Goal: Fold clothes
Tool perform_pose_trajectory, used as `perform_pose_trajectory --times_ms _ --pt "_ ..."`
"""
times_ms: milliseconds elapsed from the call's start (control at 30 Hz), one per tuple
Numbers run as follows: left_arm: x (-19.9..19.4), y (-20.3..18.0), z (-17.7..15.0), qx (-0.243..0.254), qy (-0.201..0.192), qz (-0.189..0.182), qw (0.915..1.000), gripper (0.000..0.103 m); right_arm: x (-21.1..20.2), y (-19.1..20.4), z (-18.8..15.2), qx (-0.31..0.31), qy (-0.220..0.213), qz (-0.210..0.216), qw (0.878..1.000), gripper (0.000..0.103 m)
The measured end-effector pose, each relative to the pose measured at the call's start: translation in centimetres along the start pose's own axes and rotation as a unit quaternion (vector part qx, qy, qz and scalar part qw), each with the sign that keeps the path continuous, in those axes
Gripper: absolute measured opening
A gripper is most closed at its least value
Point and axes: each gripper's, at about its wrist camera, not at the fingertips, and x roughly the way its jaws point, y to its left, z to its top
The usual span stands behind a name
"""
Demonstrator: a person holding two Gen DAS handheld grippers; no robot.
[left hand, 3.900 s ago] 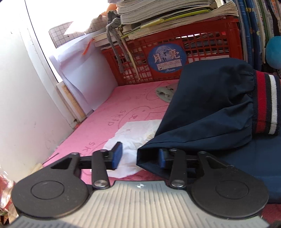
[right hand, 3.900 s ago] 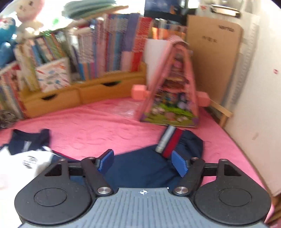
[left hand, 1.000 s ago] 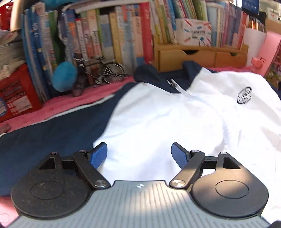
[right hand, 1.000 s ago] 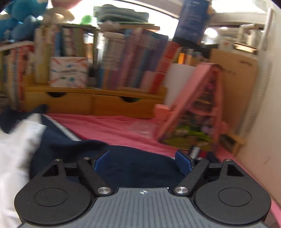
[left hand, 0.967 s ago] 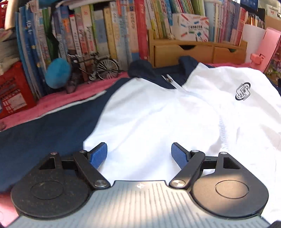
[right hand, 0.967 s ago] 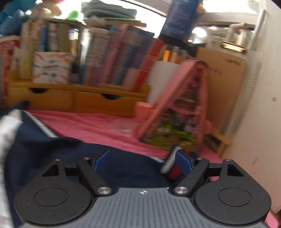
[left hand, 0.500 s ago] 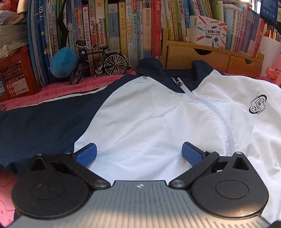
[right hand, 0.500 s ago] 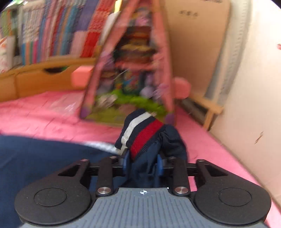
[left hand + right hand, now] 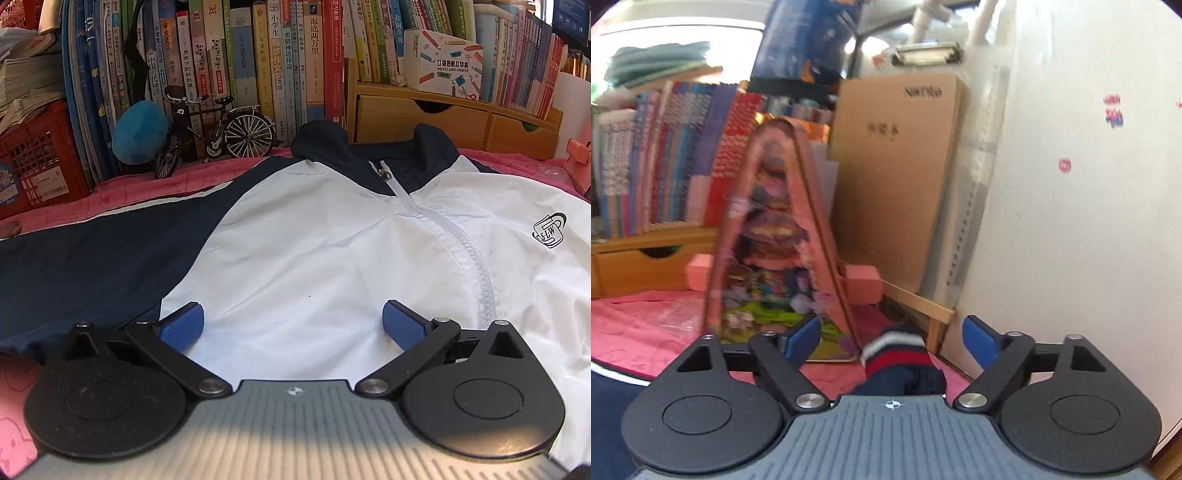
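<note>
A white and navy zip jacket (image 9: pixel 332 251) lies spread on the pink blanket (image 9: pixel 122 192), collar toward the books. Its navy sleeve (image 9: pixel 92 266) stretches to the left. My left gripper (image 9: pixel 291 325) is open and empty, low over the white front near the hem. In the right wrist view, the other sleeve's striped red, white and navy cuff (image 9: pixel 894 356) lies on the blanket between the open fingers of my right gripper (image 9: pixel 892 338), which holds nothing. That view is blurred.
A row of books (image 9: pixel 258 62), a model bicycle (image 9: pixel 218 129), a blue plush ball (image 9: pixel 138 133) and a red crate (image 9: pixel 33 162) line the back. Wooden drawers (image 9: pixel 443 122) stand behind the collar. A pink toy house (image 9: pixel 775 251), a cardboard box (image 9: pixel 894 184) and a white wall (image 9: pixel 1071 184) stand at the right.
My right gripper, shut on the striped cuff half a second ago, has opened and let it go onto the blanket. My left gripper has opened a little wider over the jacket front.
</note>
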Motion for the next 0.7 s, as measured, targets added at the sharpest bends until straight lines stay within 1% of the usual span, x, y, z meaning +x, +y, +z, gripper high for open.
perform_pose_trajectory --times_ms 67,100,133,167,200,233,267,300,367,400,467,500,567,633,667,700 --pt "-0.6 0.4 1.0 0.008 -0.012 -0.010 0.9998 0.096 -2.7 0.3 0.8 0.018 -0.007 0.066 0.998 0.090" --pt "-0.9 0.5 1.4 0.012 -0.019 -0.014 0.9997 0.097 -3.6 0.9 1.3 0.029 -0.004 0.122 0.992 0.095" --pt "-0.9 0.9 2.1 0.017 -0.026 -0.013 0.9994 0.098 -4.5 1.5 1.9 0.039 0.000 0.177 0.983 0.098" --pt "-0.4 1.4 3.1 0.023 -0.036 -0.001 0.9991 0.099 -4.8 2.6 2.3 0.034 0.014 0.234 0.972 0.102" --pt "0.3 1.9 4.1 0.027 -0.042 0.007 0.9987 0.099 -4.8 4.8 2.9 0.021 0.031 0.285 0.958 0.102" --pt "1.2 2.6 5.0 0.026 -0.041 0.008 0.9988 0.100 -4.7 6.9 3.4 0.007 0.047 0.335 0.941 0.102" --pt "2.1 3.3 5.7 0.025 -0.039 0.006 0.9989 0.100 -4.4 9.1 3.5 -0.007 0.051 0.356 0.933 0.102" --pt "3.0 4.1 6.3 0.024 -0.036 0.001 0.9991 0.102 -4.0 12.2 3.5 -0.029 0.060 0.366 0.928 0.102" --pt "4.6 5.4 7.0 0.026 -0.034 -0.003 0.9991 0.102 -3.1 18.2 3.5 -0.072 0.080 0.385 0.917 0.100" --pt "5.4 5.8 7.3 0.030 -0.032 -0.006 0.9990 0.103 -2.5 20.6 3.0 -0.084 0.091 0.393 0.911 0.099" --pt "6.9 6.4 7.5 0.046 -0.018 -0.016 0.9986 0.103 -1.3 25.4 2.2 -0.107 0.113 0.408 0.899 0.094" --pt "7.8 6.4 7.6 0.058 -0.007 -0.026 0.9980 0.103 -0.7 27.8 1.7 -0.119 0.125 0.416 0.893 0.086" --pt "9.4 6.3 7.4 0.089 0.008 -0.034 0.9954 0.103 0.3 31.0 0.6 -0.151 0.135 0.412 0.888 0.077" --pt "10.6 6.0 7.1 0.109 0.014 -0.036 0.9933 0.103 1.0 33.4 -0.7 -0.177 0.151 0.402 0.886 0.074" --pt "11.0 6.1 7.1 0.101 0.015 -0.041 0.9939 0.103 1.3 34.3 -1.2 -0.187 0.156 0.397 0.885 0.074" --pt "11.3 6.5 7.1 0.082 0.018 -0.048 0.9954 0.103 1.5 35.2 -1.7 -0.196 0.161 0.393 0.884 0.073"
